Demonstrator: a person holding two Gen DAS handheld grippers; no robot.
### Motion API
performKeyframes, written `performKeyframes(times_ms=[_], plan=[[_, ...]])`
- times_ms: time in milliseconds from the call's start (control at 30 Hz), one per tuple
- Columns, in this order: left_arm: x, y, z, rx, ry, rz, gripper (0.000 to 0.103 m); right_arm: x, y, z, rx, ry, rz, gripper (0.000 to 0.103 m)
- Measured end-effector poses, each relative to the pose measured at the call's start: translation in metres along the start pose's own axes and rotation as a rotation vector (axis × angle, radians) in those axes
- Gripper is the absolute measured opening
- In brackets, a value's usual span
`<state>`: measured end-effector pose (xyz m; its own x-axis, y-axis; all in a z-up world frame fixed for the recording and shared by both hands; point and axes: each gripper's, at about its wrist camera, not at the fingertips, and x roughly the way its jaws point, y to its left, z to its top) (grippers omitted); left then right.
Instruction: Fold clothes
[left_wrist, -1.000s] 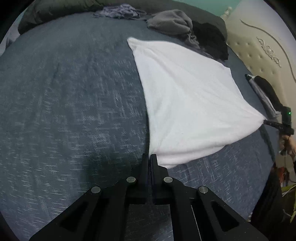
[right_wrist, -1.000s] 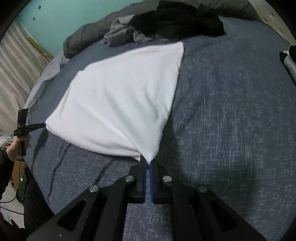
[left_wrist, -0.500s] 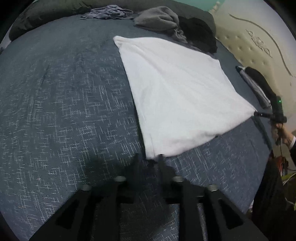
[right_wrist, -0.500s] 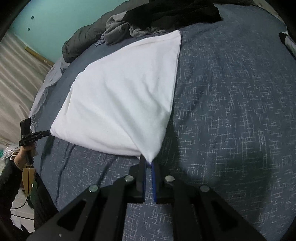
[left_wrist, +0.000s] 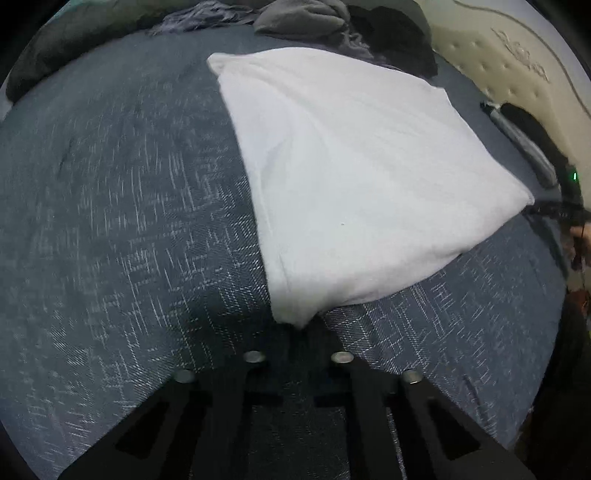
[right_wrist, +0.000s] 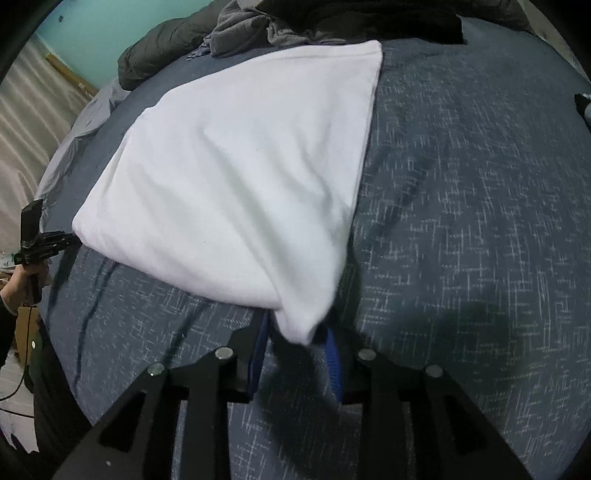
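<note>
Compared with half a second ago, my right tool (right_wrist: 295, 347) is now standing apart, no longer clamped; the near corner of the white garment (right_wrist: 236, 177) is lying loose between its blue pads (right_wrist: 258, 343). My left tool (left_wrist: 297, 332) has just been closing and is together at the opposite corner; blur is hiding any grip. The garment is lying folded, smooth and four-cornered, on the bed (left_wrist: 129, 221), which is wearing a blue-grey flecked woven cover. A cream tufted headboard (left_wrist: 509, 62), a teal wall (right_wrist: 122, 22) and crumpled grey and black clothes (right_wrist: 251, 29) are bordering it.
</note>
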<state>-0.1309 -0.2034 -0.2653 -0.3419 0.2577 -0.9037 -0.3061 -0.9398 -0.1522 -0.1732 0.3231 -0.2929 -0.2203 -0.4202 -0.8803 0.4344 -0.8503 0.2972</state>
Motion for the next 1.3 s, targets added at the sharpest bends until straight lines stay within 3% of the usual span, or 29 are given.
performKeyframes(times_ms=[33,300,733,900,967,1033,1167,1267,1300], plan=[[-0.002,-0.001,0.000,0.007,0.004,0.015,0.002,-0.001,0.002,0.001,-0.015,0.000,-0.001,0.003],[-0.023,0.008,-0.004,0.020,0.007,0.066,0.002,-0.031,0.008,0.006,-0.085,0.001,-0.010,0.002],[-0.030,0.028,-0.022,-0.023,0.027,0.073,0.000,-0.015,-0.006,-0.019,-0.114,0.071,-0.030,0.002],[-0.060,0.038,-0.022,-0.069,-0.034,0.055,0.000,-0.044,-0.023,-0.018,-0.005,0.003,0.017,0.003],[-0.065,0.034,-0.015,-0.060,-0.048,0.046,0.000,-0.046,-0.026,-0.012,0.054,-0.025,0.058,0.011],[-0.060,0.016,0.000,-0.044,-0.059,0.035,0.000,-0.039,-0.025,-0.002,0.123,-0.040,0.089,0.034],[-0.031,-0.029,0.032,-0.014,-0.071,0.024,0.000,-0.013,-0.029,0.014,0.272,-0.013,0.140,0.034],[-0.003,-0.033,0.056,-0.030,-0.055,0.010,0.001,0.003,-0.030,0.017,0.329,0.014,0.153,0.034],[0.001,-0.034,0.056,-0.035,-0.049,0.004,0.001,0.006,-0.032,0.016,0.351,0.015,0.162,0.029]])
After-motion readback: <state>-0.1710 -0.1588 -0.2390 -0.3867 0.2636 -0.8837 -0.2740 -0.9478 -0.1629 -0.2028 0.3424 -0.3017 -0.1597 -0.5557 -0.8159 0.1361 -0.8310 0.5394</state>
